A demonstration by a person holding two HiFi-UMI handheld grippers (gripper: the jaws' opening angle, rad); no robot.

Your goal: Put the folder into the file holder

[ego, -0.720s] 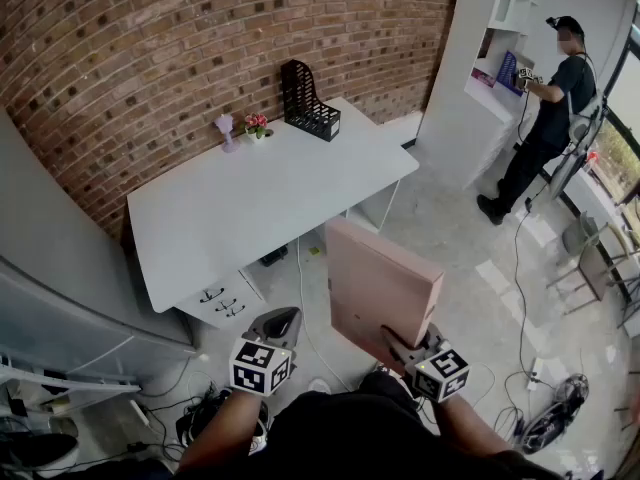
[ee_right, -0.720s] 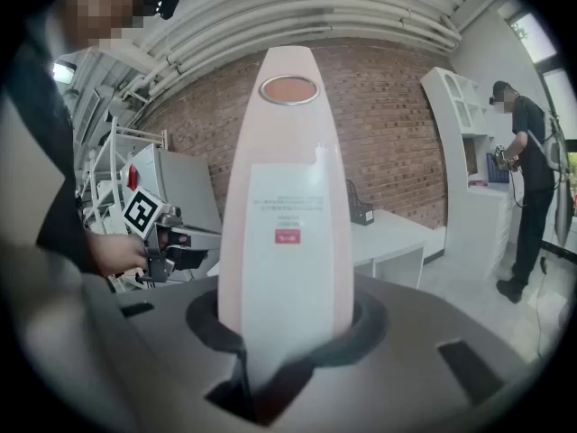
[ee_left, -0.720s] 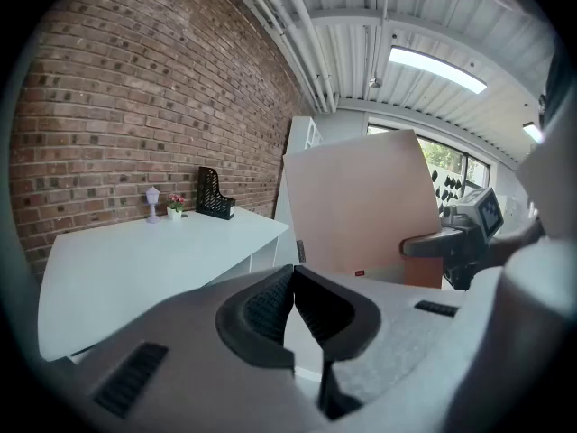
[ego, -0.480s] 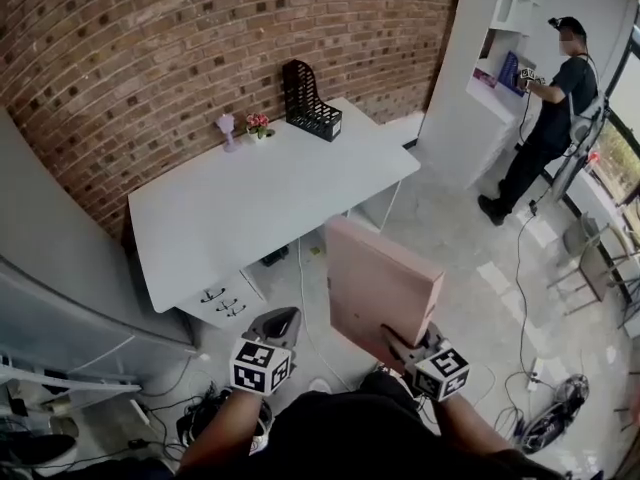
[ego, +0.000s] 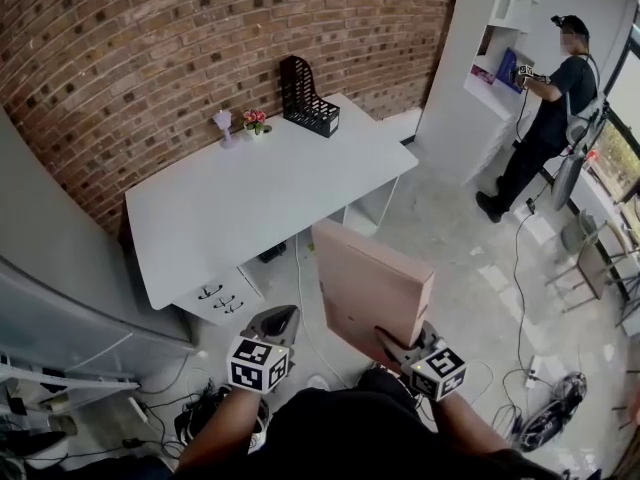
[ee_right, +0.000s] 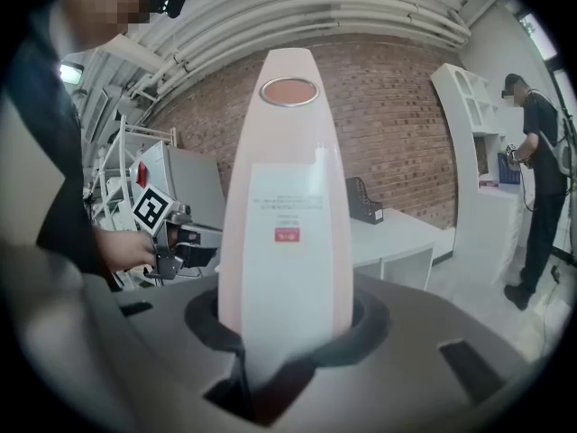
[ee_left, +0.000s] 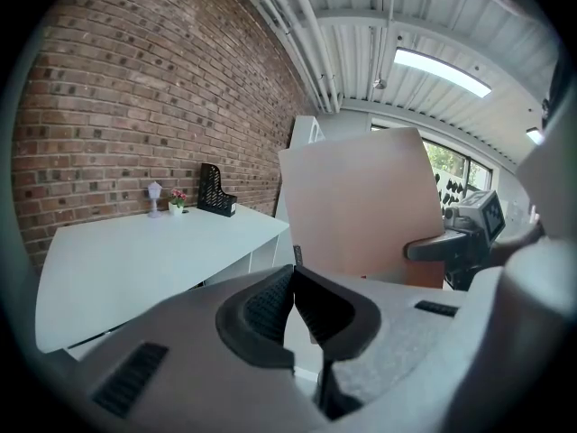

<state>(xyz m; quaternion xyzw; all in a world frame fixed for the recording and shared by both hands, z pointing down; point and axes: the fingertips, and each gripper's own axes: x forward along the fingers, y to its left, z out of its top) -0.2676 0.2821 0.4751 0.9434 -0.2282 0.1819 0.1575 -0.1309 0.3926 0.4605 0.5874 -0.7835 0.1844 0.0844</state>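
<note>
A pink folder (ego: 370,288) stands upright in my right gripper (ego: 392,346), which is shut on its lower edge; its white-labelled spine (ee_right: 287,215) fills the right gripper view. The black mesh file holder (ego: 308,98) sits at the far end of the white desk (ego: 200,218), against the brick wall, well ahead of the folder. It also shows small in the left gripper view (ee_left: 215,203) and the right gripper view (ee_right: 362,202). My left gripper (ego: 280,320) hangs beside the folder, shut with nothing in it (ee_left: 290,282).
A small flower pot (ego: 256,123) and a pale lilac lamp (ego: 225,128) stand left of the file holder. Drawers (ego: 218,298) sit under the desk's near corner. A person (ego: 545,108) works at a white shelf unit at the right. Cables (ego: 540,408) lie on the floor.
The folder and my right gripper have shifted a little to the left, toward the desk. My left gripper has barely moved.
</note>
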